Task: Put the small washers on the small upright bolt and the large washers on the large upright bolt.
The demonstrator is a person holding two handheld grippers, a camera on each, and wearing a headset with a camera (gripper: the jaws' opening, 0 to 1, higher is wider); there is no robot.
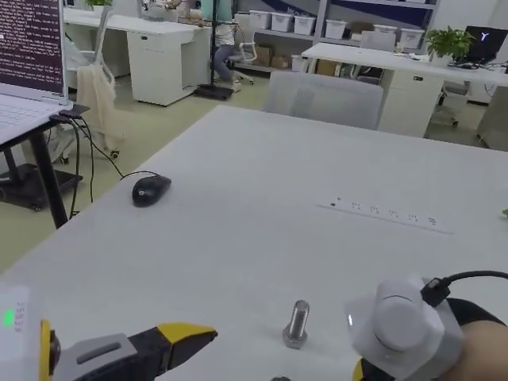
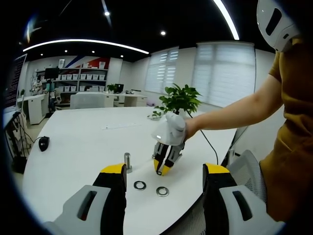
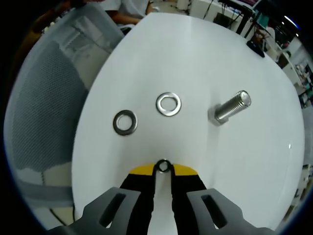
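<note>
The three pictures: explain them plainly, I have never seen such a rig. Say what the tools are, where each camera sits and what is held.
A person holds a hand tool with two yellow-tipped jaws in each hand. The head view looks down from a headset; each gripper view looks along one tool's own jaws. On the white table an upright bolt stands beside two loose washers, a mouse farther off. The right gripper is shut on a small washer; the left gripper is open and empty.
</note>
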